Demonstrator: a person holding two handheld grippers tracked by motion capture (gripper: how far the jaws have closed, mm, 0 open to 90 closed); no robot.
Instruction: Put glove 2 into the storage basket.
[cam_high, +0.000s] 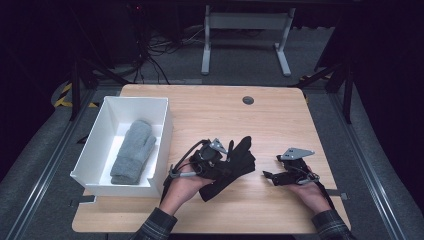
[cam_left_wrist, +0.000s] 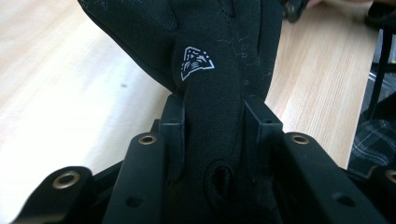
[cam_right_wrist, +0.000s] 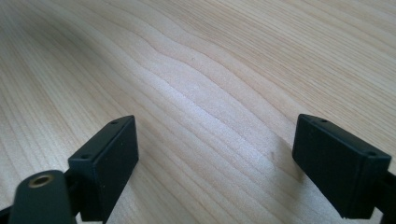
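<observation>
A wooden table (cam_high: 280, 120) carries a white box (cam_high: 162, 130) at left. At lower centre, the left gripper (cam_high: 227, 160) pinches a black glove (cam_left_wrist: 219, 70); the right gripper (cam_high: 270, 176) stands spread, empty.

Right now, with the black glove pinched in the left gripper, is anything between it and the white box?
Nothing visible on the tabletop between them. The left gripper holds the black glove just right of the white box; only the box's near wall must be cleared. A grey mitten already lies inside, leaving room beside it.
</observation>
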